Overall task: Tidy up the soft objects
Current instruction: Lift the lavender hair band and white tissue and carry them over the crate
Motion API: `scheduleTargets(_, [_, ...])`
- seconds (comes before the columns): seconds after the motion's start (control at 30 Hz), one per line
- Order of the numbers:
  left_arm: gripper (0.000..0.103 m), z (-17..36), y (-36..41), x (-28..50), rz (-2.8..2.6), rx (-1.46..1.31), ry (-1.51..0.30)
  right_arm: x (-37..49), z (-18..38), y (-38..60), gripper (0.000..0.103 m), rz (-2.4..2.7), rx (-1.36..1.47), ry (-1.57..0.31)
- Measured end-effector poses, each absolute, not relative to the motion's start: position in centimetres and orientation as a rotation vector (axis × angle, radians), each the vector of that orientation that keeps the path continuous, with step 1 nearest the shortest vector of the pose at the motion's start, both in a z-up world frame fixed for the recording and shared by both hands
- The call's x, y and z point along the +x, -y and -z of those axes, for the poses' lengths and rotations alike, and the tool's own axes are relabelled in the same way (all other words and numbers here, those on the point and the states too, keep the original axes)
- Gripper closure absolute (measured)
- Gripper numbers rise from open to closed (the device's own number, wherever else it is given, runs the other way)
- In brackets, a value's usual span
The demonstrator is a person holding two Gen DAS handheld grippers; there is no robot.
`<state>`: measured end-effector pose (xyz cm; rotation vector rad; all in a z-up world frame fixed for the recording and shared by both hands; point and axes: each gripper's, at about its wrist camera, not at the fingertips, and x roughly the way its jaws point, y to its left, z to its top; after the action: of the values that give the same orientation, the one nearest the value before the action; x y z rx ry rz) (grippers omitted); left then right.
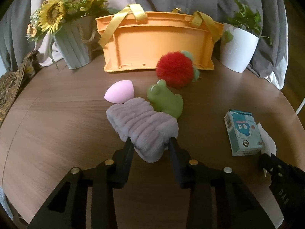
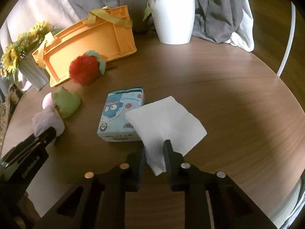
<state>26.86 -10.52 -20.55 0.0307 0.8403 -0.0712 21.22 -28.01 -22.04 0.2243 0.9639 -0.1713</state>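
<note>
My left gripper (image 1: 150,143) is shut on a fuzzy lilac cloth band (image 1: 141,124), held above the round wooden table (image 1: 57,114). Behind it lie a pink egg-shaped sponge (image 1: 120,92), a green frog toy (image 1: 165,100) and a red pompom with a green fringe (image 1: 175,69). An orange basket with yellow handles (image 1: 158,43) stands at the back. My right gripper (image 2: 155,148) is shut on a white folded tissue (image 2: 165,120), just right of a blue tissue pack (image 2: 122,114). The left gripper also shows in the right wrist view (image 2: 45,133), still holding the band.
A grey pot of sunflowers (image 1: 74,45) stands left of the basket and a white plant pot (image 1: 238,45) right of it. Grey and white fabric hangs behind the table. A patterned bag (image 1: 13,87) sits at the left edge. A white chair frame (image 2: 286,43) is at the right.
</note>
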Motion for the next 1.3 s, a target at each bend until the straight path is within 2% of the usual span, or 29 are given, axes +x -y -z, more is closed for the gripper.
scheduleTargets(0.1, [0.074,20.4,10.7,26.7,0.084,0.034,-0.837,21.1,21.8,28.1,0.093,0.166,0.226,-0.960])
scheduleTargets(0.27, [0.076,19.7,11.1,26.4,0.101,0.036,-0.828,20.9,21.0,28.4,0.097,0.158,0.229,-0.938])
scheduleTargets(1.3, [0.077,13.0,11.2,25.5,0.189,0.019,-0.698,21.1,14.8,28.6,0.098,0.121,0.219,-0.782])
